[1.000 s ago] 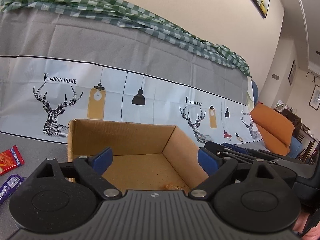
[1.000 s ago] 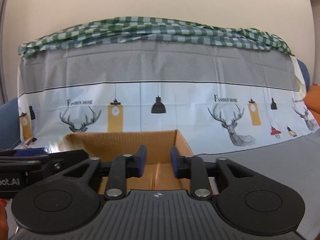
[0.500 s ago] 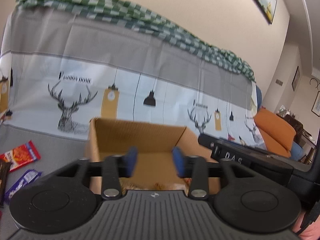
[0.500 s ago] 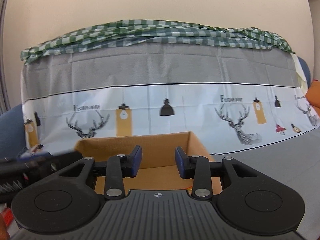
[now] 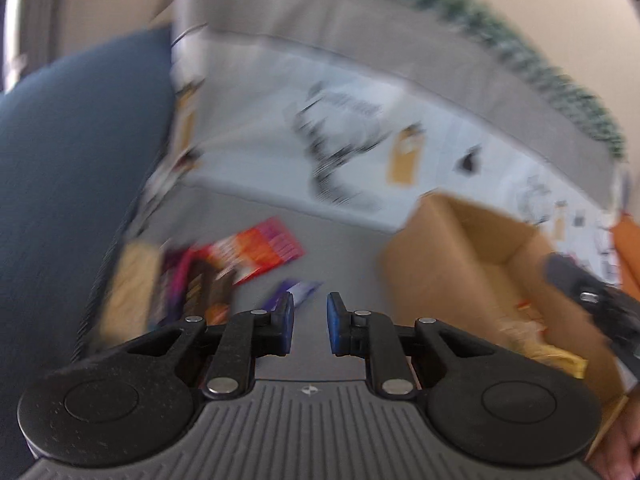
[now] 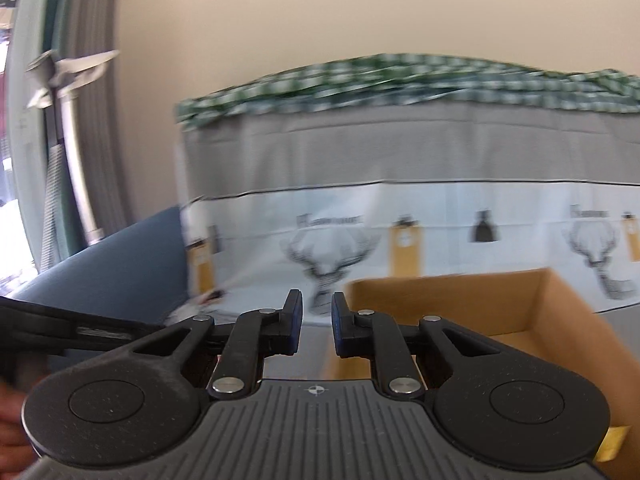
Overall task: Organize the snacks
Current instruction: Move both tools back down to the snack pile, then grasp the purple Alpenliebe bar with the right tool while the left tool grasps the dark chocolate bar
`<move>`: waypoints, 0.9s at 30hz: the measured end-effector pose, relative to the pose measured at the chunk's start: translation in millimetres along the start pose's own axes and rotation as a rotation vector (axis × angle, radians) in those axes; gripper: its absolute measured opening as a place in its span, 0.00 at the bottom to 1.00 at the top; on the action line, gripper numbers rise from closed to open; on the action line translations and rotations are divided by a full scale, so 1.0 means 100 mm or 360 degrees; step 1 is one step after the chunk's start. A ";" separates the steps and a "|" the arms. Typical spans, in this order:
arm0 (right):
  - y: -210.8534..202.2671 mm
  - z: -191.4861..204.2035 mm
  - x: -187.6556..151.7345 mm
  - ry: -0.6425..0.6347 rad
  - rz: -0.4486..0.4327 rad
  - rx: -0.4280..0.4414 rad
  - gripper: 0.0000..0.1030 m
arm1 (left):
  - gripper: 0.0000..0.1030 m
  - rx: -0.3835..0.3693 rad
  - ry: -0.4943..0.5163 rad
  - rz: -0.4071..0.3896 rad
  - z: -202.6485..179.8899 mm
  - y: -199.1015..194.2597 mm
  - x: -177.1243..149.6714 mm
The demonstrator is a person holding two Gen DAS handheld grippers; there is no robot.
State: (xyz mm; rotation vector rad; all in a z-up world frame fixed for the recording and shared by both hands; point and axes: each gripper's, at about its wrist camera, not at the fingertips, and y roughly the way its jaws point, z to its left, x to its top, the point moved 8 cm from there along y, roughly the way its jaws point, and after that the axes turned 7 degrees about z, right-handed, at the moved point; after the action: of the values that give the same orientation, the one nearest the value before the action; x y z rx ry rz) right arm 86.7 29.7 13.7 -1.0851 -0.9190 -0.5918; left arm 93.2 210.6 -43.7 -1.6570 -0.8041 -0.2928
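**A:** ok so where's everything at? The left wrist view is super smeared.

**B:** yeah, blurry. The left gripper (image 5: 308, 326) is tipped down at the grey cloth (image 5: 344, 248), jaws closing in, only a narrow gap left and nothing between the pads. Just past its tips lies a purple-and-white wrapper (image 5: 294, 294), long axis slanting toward the upper right of the frame.

**A:** and the other snacks?

**B:** An orange-red packet (image 5: 260, 252) lies flat left of centre, long side also running to the upper right. Left of it is a dark packet (image 5: 204, 284) and something tan, too blurred to name. The cardboard box (image 5: 444, 264) sits at the right, open top up, yellowish wrappers (image 5: 540, 344) in its bottom.

**A:** right hand?

**B:** The right gripper (image 6: 316, 324) points nearly level toward the deer-print backdrop (image 6: 400, 236), jaws closing too, nothing pinched. In that view the box (image 6: 560, 320) is lower right, beside the tips, and the other gripper's body pokes in from the left edge.
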 end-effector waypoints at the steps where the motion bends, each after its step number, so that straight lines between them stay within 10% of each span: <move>1: 0.03 0.10 -0.03 -0.0006 0.0019 0.0038 0.16 | 0.18 0.0039 -0.0063 0.0006 0.15 0.01 0.02; 11: 0.52 0.78 -0.32 -0.0050 0.0235 0.0230 0.16 | 0.18 0.0072 -0.0575 0.0045 0.99 0.09 0.10; 20: 1.21 0.78 -0.56 0.0151 0.0476 0.0099 0.18 | 0.18 0.0122 -0.0413 0.0085 0.92 0.25 0.11; 27: 1.75 0.76 -0.83 0.0230 0.0698 0.0043 0.46 | 0.19 0.0089 -0.0439 0.0110 0.87 0.47 0.15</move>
State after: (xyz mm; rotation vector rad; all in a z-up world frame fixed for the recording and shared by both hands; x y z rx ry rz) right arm 156.8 164.1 -128.6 -1.1591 -0.5372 -0.2882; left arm 114.3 295.1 -93.0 -1.6898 -0.9483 0.0081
